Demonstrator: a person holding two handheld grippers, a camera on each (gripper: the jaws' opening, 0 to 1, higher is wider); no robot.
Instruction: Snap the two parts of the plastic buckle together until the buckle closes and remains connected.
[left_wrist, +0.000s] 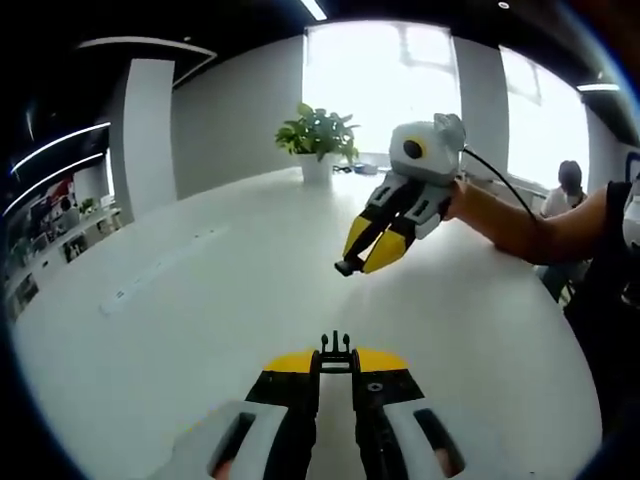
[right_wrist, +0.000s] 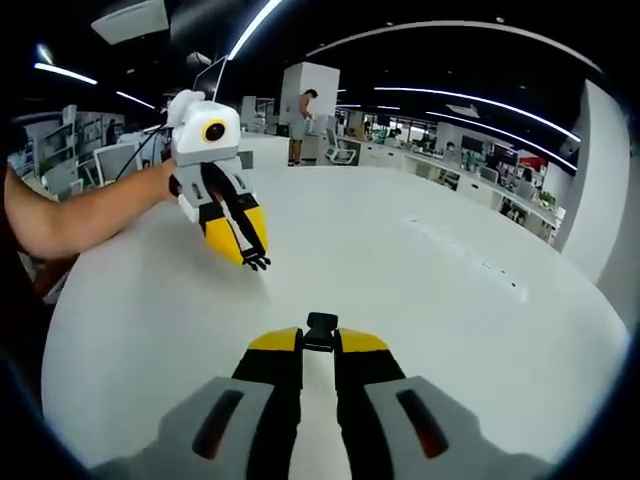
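**Bringing the two buckle halves together above the white worktop**

Holding one half each, the two tools face one another in the air, well apart. The small black pronged plastic buckle half (left_wrist: 335, 352) sits pinched at the tips of the left tool (left_wrist: 335, 362), whose yellow-and-black jaws are pressed together on it; in the right gripper view the same piece (right_wrist: 258, 263) pokes out of that tool's tips (right_wrist: 252, 256). The small black blocky plastic buckle half (right_wrist: 321, 331), apparently the socket, is pinched between the pressed-together jaws of the right tool (right_wrist: 320, 342); in the left gripper view it shows as a dark nub (left_wrist: 346, 267) at that tool's tips (left_wrist: 358, 262).

By my reading, the step in hand is the approach: both halves are gripped and lifted, not yet mated. The next move calls for lining prongs and socket up on one axis, then pushing straight together until they catch; a skewed entry could jam or twist a half out of its grip.

Room is generous. The broad white worktop (right_wrist: 420, 290) lies bare beneath both tools, its edges far off. A green potted plant in a white pot (left_wrist: 317, 140) stands at the far side, well clear.
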